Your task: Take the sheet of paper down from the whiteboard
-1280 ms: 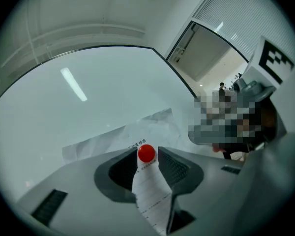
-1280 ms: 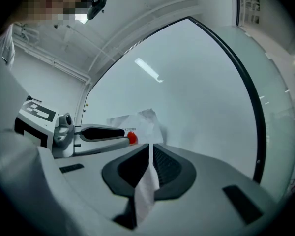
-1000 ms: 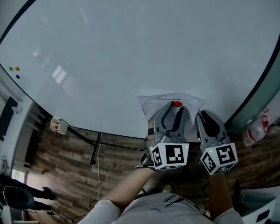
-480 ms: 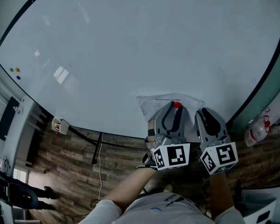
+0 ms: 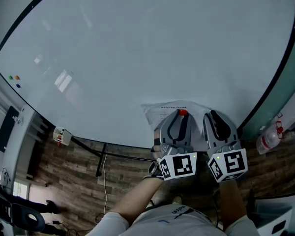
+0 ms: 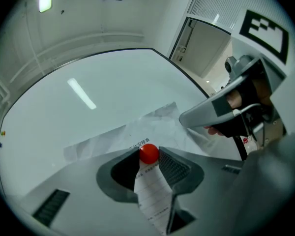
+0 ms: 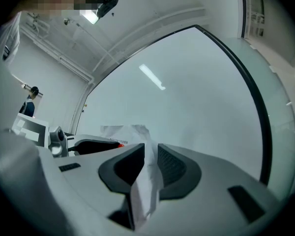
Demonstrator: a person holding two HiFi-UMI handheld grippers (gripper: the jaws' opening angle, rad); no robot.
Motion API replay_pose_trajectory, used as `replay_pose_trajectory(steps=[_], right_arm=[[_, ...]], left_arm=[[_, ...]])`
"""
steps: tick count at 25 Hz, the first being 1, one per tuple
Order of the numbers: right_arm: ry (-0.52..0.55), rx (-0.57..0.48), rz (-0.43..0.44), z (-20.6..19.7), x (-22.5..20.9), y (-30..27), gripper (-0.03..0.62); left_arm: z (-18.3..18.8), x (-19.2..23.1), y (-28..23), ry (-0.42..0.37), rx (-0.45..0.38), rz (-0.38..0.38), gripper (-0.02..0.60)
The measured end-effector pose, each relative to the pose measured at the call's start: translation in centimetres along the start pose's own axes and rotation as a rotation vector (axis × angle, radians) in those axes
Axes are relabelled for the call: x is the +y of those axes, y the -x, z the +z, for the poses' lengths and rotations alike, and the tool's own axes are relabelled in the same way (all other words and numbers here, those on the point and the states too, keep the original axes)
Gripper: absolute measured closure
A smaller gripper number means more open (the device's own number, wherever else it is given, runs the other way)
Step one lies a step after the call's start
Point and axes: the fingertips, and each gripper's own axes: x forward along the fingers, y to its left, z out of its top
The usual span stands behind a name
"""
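Note:
A creased white sheet of paper (image 5: 162, 113) with printed text hangs low on the whiteboard (image 5: 137, 58), pinned by a round red magnet (image 5: 182, 112). My left gripper (image 5: 181, 116) points at the board. Its jaws have just been closing, and in the left gripper view they sit against both sides of the red magnet (image 6: 148, 153), with the paper (image 6: 113, 136) behind it. My right gripper (image 5: 211, 116) is beside it on the right. It is shut on a bunched edge of the paper (image 7: 145, 176), which runs back between its jaws.
A plastic water bottle (image 5: 268, 139) stands at the right beyond the board's black frame. Small coloured magnets (image 5: 14, 77) sit at the board's far left. A tray with an eraser (image 5: 62, 135) hangs under the lower edge, above the stand's leg (image 5: 101, 159) and wooden floor.
Both grippers and the paper sit slightly higher in the head view. The left jaws look a little narrower round the red magnet. The right gripper still pinches the paper.

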Motion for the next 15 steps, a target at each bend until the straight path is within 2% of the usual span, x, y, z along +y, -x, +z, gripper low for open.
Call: replay_pose_trajectory(steps=[7, 11, 15], right_arm=[[0.017, -0.012, -0.023, 0.55, 0.04, -0.44, 0.522], [0.008, -0.017, -0.02, 0.69, -0.06, -0.34, 0.57], [-0.022, -0.021, 0.001, 0.98, -0.02, -0.15, 0.579]], left_arm=[[-0.04, 0.01, 0.04, -0.009, -0.004, -0.014, 0.449], [0.06, -0.03, -0.03, -0.008, -0.007, -0.028, 0.449], [0.13, 0.14, 0.06, 0.009, -0.007, -0.041, 0.449]])
